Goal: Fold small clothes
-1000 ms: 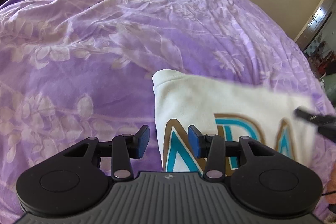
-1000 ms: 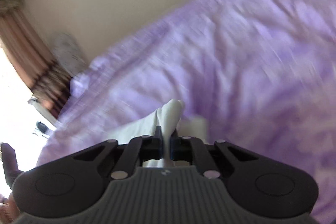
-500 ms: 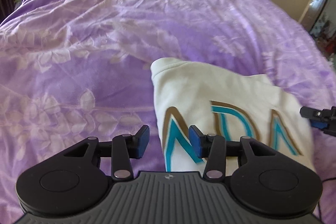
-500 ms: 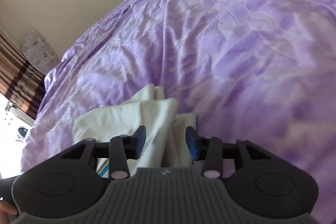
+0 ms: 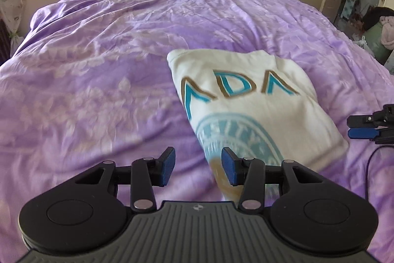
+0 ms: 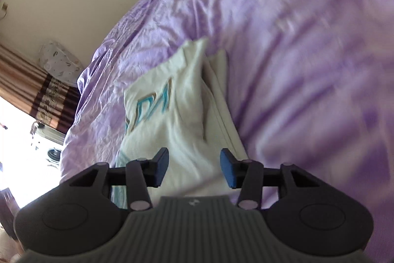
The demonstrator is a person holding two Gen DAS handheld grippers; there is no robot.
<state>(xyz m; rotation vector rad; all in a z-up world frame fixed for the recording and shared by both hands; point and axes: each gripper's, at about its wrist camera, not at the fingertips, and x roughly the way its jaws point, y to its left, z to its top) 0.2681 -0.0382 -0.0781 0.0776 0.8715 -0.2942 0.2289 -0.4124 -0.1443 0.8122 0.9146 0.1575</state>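
Left wrist view: the left tool (image 5: 198,169) hovers with jaws spread and empty beside the folded cream shirt (image 5: 246,100), which lies flat on the purple bed (image 5: 98,65), likely released to settle

Right wrist view: the right tool (image 6: 194,168) gapes empty over the shirt's layered edge

Shirt (image 5: 248,112) seal print blurred, lower edge hidden behind left gripper (image 5: 198,168)

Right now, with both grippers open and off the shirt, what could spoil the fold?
The folded cream T-shirt with teal lettering lies on a wrinkled purple floral bedspread, so it may shift. Loose layers along its edge may spring open. The right gripper hangs above it and could snag.
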